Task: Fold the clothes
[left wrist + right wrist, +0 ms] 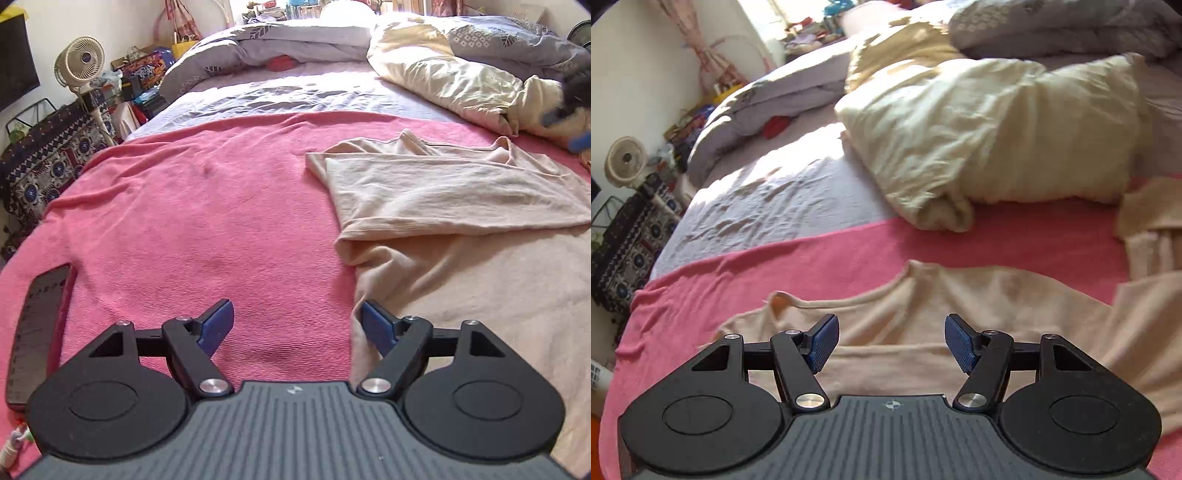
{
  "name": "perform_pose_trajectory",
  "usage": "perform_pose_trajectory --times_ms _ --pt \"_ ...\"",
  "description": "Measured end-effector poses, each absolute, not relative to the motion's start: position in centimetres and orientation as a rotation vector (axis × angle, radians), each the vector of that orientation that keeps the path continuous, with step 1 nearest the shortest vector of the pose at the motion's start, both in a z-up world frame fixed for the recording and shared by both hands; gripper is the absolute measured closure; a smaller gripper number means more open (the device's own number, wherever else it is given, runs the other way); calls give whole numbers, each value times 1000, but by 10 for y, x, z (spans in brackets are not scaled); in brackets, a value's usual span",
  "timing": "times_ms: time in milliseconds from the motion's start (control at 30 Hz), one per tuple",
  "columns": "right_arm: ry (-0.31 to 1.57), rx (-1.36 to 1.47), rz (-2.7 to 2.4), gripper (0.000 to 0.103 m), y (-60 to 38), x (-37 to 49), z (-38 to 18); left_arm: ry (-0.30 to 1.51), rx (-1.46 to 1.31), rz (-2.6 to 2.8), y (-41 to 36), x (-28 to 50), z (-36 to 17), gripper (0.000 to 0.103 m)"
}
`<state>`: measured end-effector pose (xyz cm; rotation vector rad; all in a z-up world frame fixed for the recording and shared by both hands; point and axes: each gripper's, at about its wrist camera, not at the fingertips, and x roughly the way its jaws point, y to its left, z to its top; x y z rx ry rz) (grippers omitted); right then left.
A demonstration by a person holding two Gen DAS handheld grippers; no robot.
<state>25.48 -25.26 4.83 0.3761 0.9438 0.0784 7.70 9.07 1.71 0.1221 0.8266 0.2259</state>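
Note:
A pale peach garment point(443, 206) lies on the pink blanket point(184, 206), with one part folded over across its upper half. My left gripper point(297, 317) is open low over the blanket, with nothing between its pads; its right finger point(376, 325) is right at the garment's left edge. In the right wrist view, my right gripper point(890, 332) is open above the same garment point(923, 295), near its neckline, holding nothing. The right gripper point(567, 129) also shows as a blur at the far right of the left wrist view.
A dark phone point(37, 325) lies on the blanket near the bed's left edge. A bunched cream duvet point(997, 147) and a grey quilt point(277, 40) fill the far side of the bed. A fan point(79, 62) and patterned bags stand beside the bed on the left.

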Motion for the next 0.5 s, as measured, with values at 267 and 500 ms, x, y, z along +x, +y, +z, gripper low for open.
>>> perform_pose_trajectory --times_ms 267,500 --pt "819 786 -552 37 -453 138 14 683 182 72 23 140 57 27" --pt "508 1252 -759 30 -549 81 -29 742 121 -125 -77 217 20 26"
